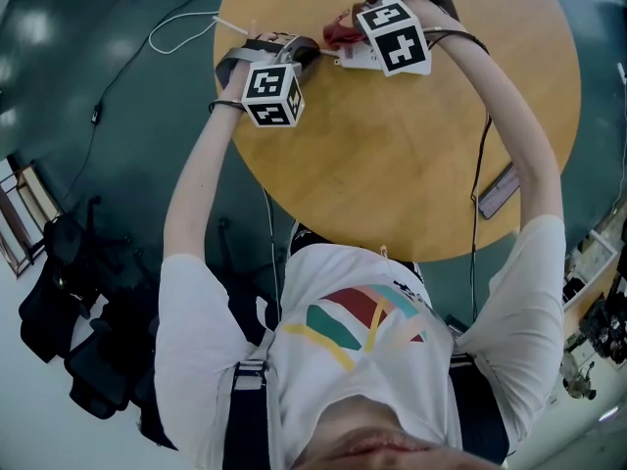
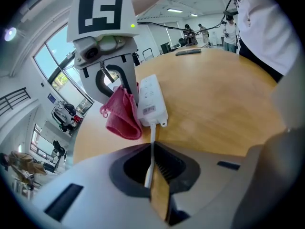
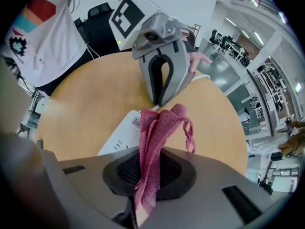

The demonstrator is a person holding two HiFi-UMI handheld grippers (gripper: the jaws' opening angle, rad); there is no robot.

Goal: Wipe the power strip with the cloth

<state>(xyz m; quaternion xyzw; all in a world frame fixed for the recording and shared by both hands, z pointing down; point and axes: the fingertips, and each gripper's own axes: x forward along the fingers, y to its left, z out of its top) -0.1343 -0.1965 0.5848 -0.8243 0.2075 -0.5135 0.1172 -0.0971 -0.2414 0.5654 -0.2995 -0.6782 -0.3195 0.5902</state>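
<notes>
A white power strip [image 1: 357, 59] lies at the far side of the round wooden table [image 1: 392, 164]. Its white cable [image 2: 150, 156] runs between the jaws of my left gripper [image 2: 151, 173], which is shut on it close to the strip's end [image 2: 151, 99]. My right gripper [image 3: 145, 175] is shut on a pink-red cloth [image 3: 155, 132]. The cloth hangs down onto the strip's far edge [image 3: 119, 136], beside the cable end. In the head view the cloth [image 1: 340, 34] sits between the left gripper [image 1: 304, 53] and the right gripper [image 1: 345, 41], which face each other.
A dark flat device [image 1: 498, 190] lies near the table's right edge. A thin black cable [image 1: 479, 164] hangs over that edge. The strip's white cable [image 1: 181, 25] loops off the table's left side. Black bags [image 1: 78, 331] sit on the floor at the left.
</notes>
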